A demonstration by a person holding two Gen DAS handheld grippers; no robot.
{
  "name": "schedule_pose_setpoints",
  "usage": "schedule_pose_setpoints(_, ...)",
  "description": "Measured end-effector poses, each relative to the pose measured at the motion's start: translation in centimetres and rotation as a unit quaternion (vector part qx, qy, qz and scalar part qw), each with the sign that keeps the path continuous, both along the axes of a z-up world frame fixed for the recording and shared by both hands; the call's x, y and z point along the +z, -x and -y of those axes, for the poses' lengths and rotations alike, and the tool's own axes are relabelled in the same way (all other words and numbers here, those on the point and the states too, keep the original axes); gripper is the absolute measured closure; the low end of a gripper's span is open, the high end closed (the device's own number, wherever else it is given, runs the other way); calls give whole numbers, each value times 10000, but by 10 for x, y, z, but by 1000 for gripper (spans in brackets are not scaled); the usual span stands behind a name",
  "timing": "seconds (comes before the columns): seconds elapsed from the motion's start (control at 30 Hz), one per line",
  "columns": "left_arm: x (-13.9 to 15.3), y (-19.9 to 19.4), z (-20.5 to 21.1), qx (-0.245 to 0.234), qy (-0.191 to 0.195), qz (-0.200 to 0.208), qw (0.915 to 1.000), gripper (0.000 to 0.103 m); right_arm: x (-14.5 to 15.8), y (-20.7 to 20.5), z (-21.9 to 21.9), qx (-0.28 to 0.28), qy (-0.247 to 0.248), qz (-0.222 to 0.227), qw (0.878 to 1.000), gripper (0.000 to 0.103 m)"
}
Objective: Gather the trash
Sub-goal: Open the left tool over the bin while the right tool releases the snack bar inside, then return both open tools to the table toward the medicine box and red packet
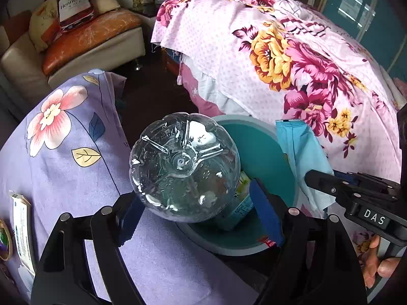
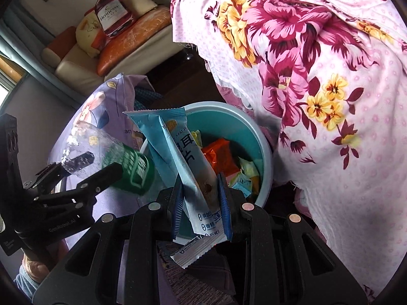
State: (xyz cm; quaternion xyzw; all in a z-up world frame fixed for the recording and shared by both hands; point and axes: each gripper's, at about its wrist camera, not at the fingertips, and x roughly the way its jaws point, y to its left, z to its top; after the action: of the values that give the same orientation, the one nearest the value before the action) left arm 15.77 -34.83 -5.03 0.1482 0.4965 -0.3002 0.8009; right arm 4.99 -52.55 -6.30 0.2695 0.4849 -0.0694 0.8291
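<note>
While its blue-padded fingers [image 1: 264, 208] clamp one clear plastic bottle [image 1: 184, 166] by the green-labelled body, the left gripper [image 1: 195, 211] points forward with the bottle's base facing the camera, above the near rim of one teal bin [image 1: 264, 152]. Beside it, the right gripper [image 2: 202, 198] pinches one light-blue snack wrapper [image 2: 178, 147] narrowly, standing it upright over the bin's near edge. Several wrappers, orange [image 2: 221, 155] among them, lie inside. Two floral cloths flank the bin: purple [image 1: 63, 139] and pink [image 2: 330, 89].
</note>
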Motion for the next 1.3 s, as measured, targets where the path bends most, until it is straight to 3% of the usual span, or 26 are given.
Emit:
schedule_pose_setpoints(0.23, -2, -9, -23, 260, 318, -273, 9988, 21, -5, -8, -10, 48, 39, -68, 10000, 79)
schedule_pose_setpoints(0.63, 2, -8, -37, 339, 355, -323, 9983, 19, -6, -16, -16, -1, 184, -259, 9995, 78)
schedule_pose_setpoints(0.7, 3, -5, -41, 355, 317, -292, 9984, 10, -8, -18, -17, -8, 185, -295, 9994, 69)
schedule_pose_setpoints(0.87, 6, 0, -49, 380, 375, -280, 9982, 10, -9, -20, -22, -11, 231, -317, 9992, 47)
schedule_pose_setpoints(1.07, 12, 7, -60, 381, 449, -274, 9979, 10, -1, -15, -28, -34, 338, -293, 9990, 36)
schedule_pose_setpoints(1.3, 15, 16, -82, 505, 512, -331, 9969, 10, 14, -8, -39, 10, 414, -296, 9987, 31)
